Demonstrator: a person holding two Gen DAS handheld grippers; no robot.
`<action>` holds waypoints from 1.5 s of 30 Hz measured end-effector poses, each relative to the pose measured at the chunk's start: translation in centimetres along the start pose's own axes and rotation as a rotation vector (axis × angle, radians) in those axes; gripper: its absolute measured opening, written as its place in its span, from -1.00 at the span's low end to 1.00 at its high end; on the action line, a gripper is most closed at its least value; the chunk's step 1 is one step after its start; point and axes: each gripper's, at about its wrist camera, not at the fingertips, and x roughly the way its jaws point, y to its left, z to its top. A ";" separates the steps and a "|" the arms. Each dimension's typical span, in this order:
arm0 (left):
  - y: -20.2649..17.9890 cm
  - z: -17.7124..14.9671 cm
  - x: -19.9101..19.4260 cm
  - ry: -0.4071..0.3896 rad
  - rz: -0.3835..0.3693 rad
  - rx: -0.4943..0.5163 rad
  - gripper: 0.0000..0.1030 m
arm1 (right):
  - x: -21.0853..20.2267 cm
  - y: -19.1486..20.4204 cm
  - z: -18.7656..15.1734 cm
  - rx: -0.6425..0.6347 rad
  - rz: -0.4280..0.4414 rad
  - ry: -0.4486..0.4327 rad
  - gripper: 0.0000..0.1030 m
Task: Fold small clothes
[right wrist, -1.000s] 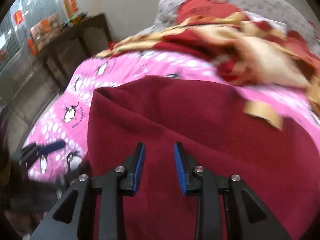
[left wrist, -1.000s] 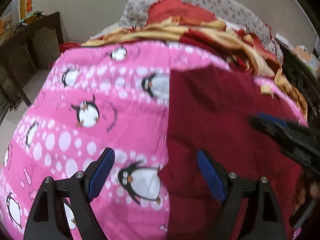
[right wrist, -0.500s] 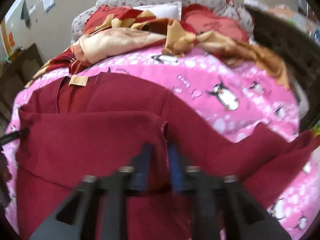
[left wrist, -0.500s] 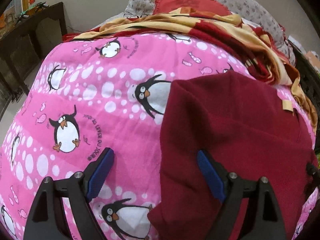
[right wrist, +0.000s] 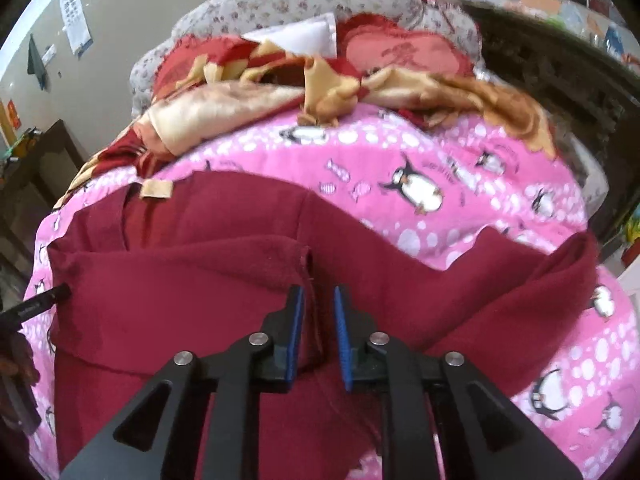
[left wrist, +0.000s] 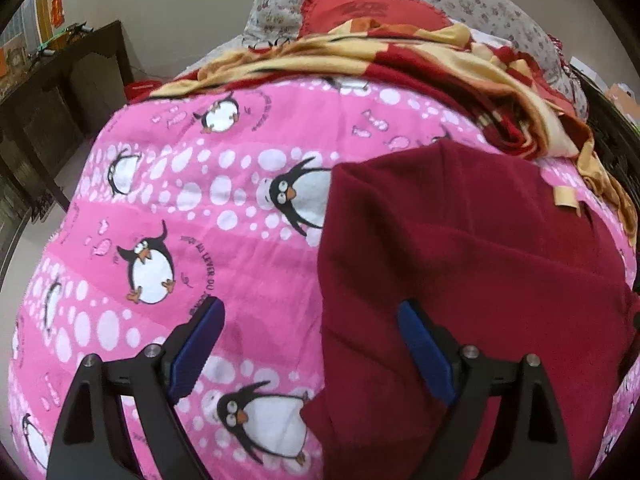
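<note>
Right claw point(right wrist: 317, 320) nearly closed on fold edge, dark red garment point(right wrist: 200, 280) partly folded

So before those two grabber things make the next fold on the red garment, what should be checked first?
1. Left gripper open and empty: ok.
2. Right gripper has cloth between its fingers: ok; firmly clamped: cannot tell.
3. Garment lies on the blanket: ok.
4. Folded flap smooth: ok.
5. Far right part flat: not ok, rumpled.
6. Yellow-red cloth off the garment: not ok at the far edge.
</note>
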 end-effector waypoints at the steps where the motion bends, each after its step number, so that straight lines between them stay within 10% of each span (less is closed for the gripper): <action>1: -0.1 0.0 -0.3 -0.006 -0.001 0.002 0.78 | -0.4 0.3 0.0 -0.008 0.009 -0.010 -0.19; 45: -1.9 -4.5 -0.7 0.056 -0.033 0.040 0.81 | 2.0 2.7 -2.2 -0.008 0.114 0.115 -0.01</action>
